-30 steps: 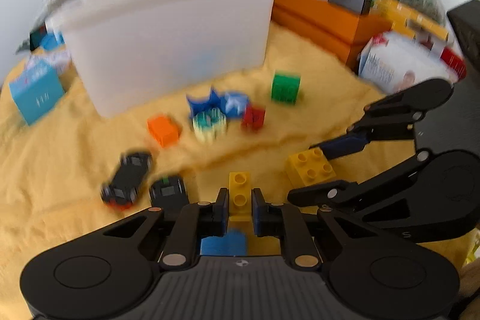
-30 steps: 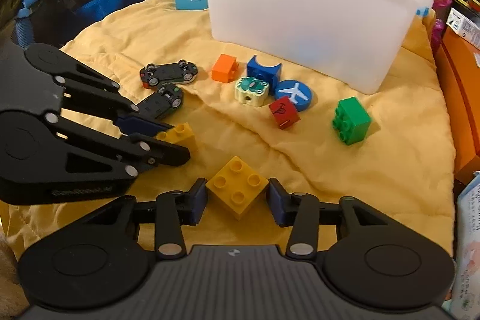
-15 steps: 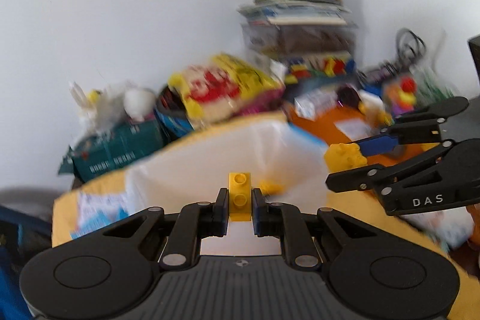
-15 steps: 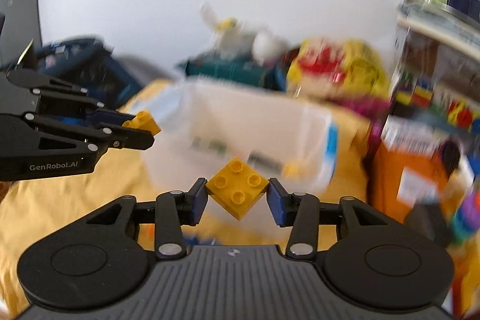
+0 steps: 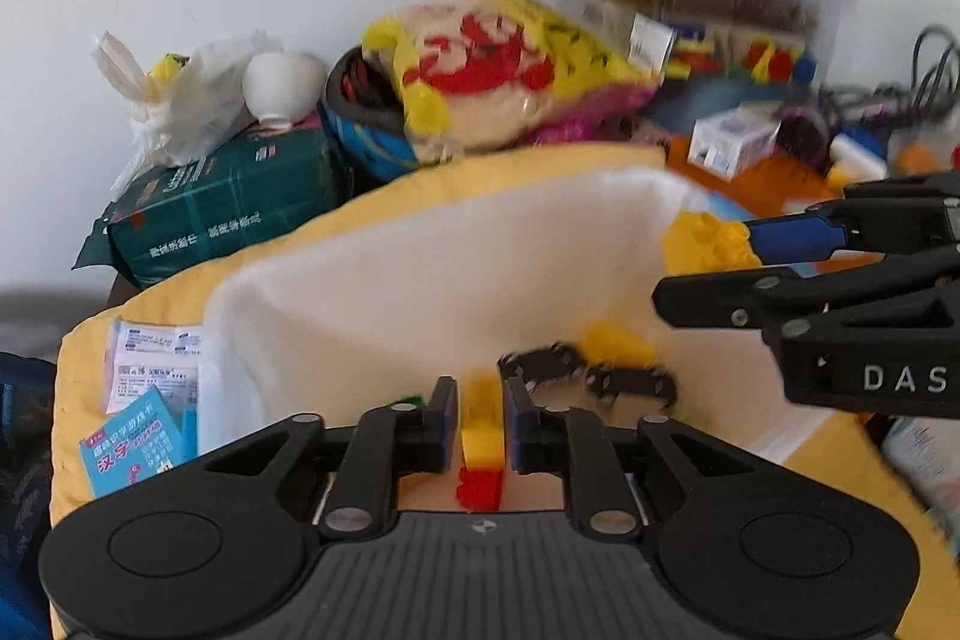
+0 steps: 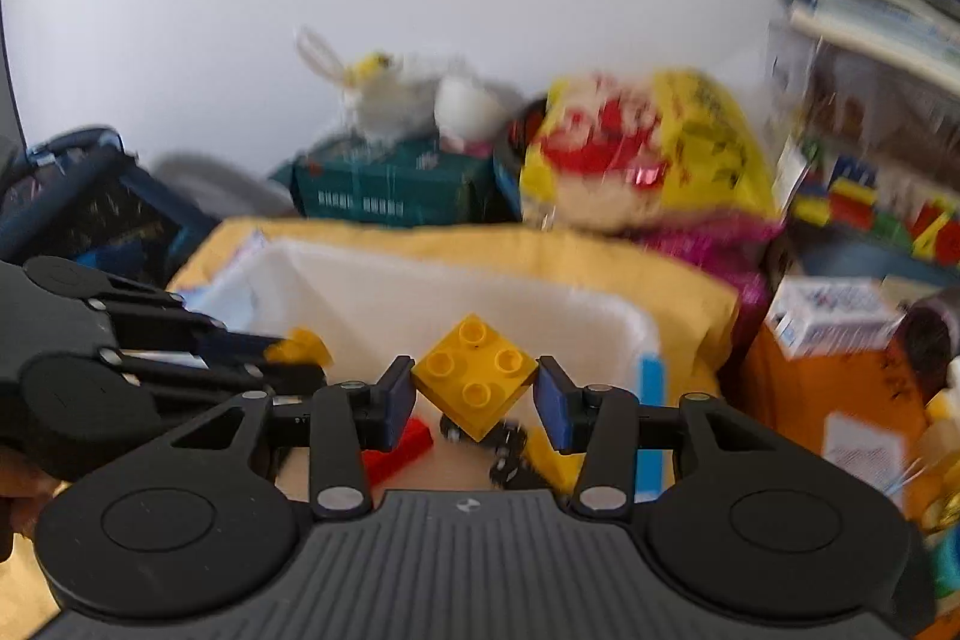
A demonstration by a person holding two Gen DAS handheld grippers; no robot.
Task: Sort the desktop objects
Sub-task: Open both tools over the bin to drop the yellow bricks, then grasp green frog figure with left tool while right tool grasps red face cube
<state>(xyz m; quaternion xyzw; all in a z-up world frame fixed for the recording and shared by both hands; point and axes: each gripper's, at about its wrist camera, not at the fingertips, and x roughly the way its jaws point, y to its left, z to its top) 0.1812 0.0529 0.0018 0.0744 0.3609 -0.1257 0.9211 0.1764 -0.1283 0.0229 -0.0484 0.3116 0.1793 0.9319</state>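
Both grippers hover over the open white bin [image 5: 420, 220], whose rim also shows in the right wrist view [image 6: 456, 274]. My left gripper [image 5: 483, 400] has its jaws opening. A narrow yellow brick [image 5: 483, 421] sits low and blurred between them, with slim gaps at the pads. My right gripper [image 6: 475, 388] is shut on a square yellow four-stud brick [image 6: 474, 376], held corner to corner. Seen from the left wrist, the right gripper [image 5: 708, 256] and its brick [image 5: 705, 241] hang over the bin's right end. Black toy cars [image 5: 600, 376], a yellow brick [image 5: 618, 343] and a red block [image 6: 399, 448] lie in the bin.
The bin rests on a yellow cloth [image 5: 510, 166]. Behind it stand a green package [image 5: 222, 214], a white bag [image 5: 180, 100] and a yellow-and-red bag [image 5: 498, 64]. An orange box [image 6: 828, 400] and stacked shelves [image 6: 870, 100] crowd the right. A blue booklet [image 5: 135, 448] lies at the left.
Both grippers rose from the cloth and moved over the bin with their bricks. The left jaws have parted and the narrow brick has slid lower between them.
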